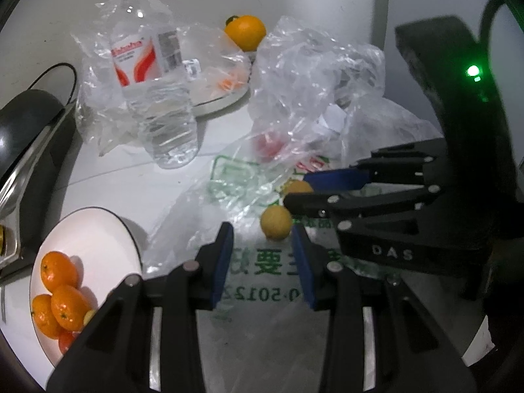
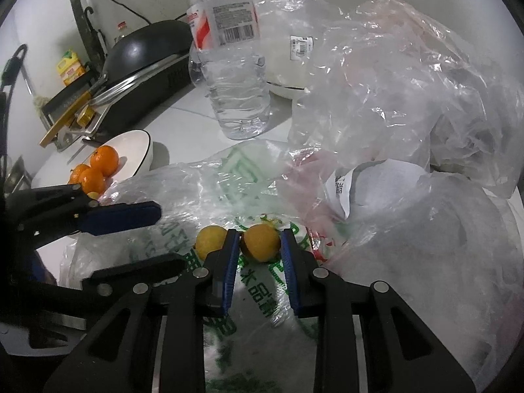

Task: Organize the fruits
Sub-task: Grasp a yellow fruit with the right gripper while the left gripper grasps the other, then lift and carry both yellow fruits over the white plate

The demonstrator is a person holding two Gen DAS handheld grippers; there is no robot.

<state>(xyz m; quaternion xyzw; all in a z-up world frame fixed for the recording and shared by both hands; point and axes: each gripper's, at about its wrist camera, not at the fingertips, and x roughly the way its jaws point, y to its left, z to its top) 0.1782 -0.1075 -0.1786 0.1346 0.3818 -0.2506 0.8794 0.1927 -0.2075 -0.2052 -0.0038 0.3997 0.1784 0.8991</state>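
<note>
Right gripper [image 2: 260,245] low over the printed plastic bag, black arms stretched forward, blue pads [image 2: 233,262] either side of a small round yellow-orange fruit [image 2: 260,242]; pads at or just off its skin, firm clamping not certain. Left gripper [image 1: 263,255] angled down at the same bag, pads spread apart, nothing between them.

Second small yellow fruit [image 1: 276,226] just beyond the left gripper's tips, just left of the first, both on the crumpled clear plastic bag with green lettering [image 1: 258,262]. Three glossy orange mandarins [image 1: 60,294] heaped in a white bowl with a dark rim [image 1: 98,229] at the left edge of the desk. One larger orange fruit [image 1: 245,31] at the back, beside a white round plate [image 1: 222,98] under clear film. Something red [image 1: 270,145] dimly visible inside a bag.

White desk [image 1: 131,180] cluttered with crumpled transparent bags [image 2: 393,82]. Clear plastic water bottle with red-and-white label [image 1: 154,75] upright. Black pan [image 2: 147,46] on a cooker at left. White wall behind.
</note>
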